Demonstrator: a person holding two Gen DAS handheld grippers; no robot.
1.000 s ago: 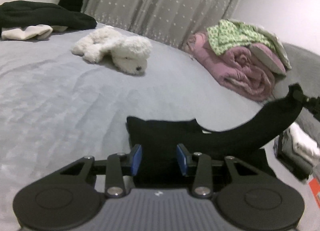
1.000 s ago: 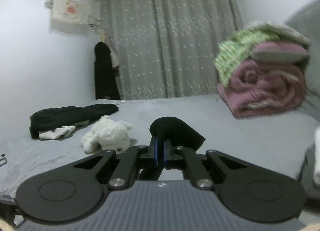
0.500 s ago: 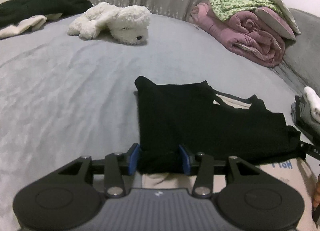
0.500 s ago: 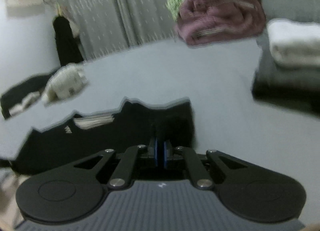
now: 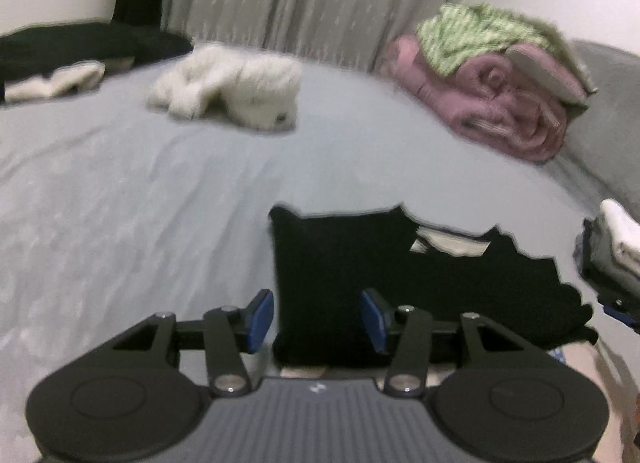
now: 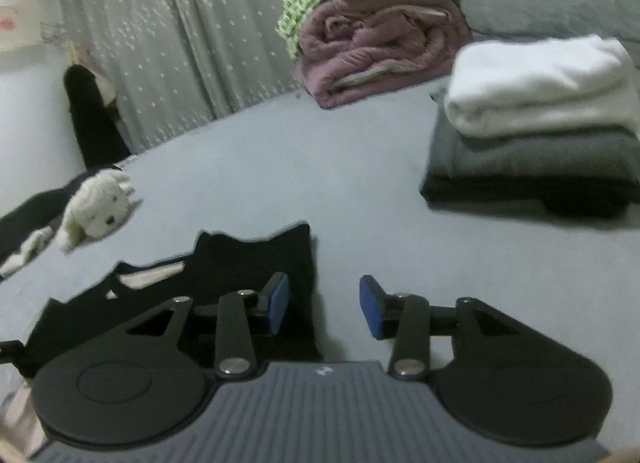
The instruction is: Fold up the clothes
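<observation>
The left hand-held gripper [image 5: 317, 317] stands with its jaws apart, having just been opening, and the near left corner of the black garment [image 5: 384, 279] lies between the blue pads without being pinched. The right hand-held gripper [image 6: 323, 311] has also just been opening; its jaws stand apart, the left pad over the garment's right edge [image 6: 224, 283] and the right pad over bare bed [image 6: 320, 151], nothing gripped. The garment lies flat on the bed just ahead of both, its long axis running side to side from one gripper to the other, so each hand is nearest its own end and any further fold would likely start from those ends. A pale strip shows at the neckline. The near hem is hidden under the gripper bodies, and both views are blurred. Farther off lie a folded stack [image 6: 536, 123], a white plush toy [image 5: 236, 91] and a rolled pink quilt [image 5: 492, 103].
</observation>
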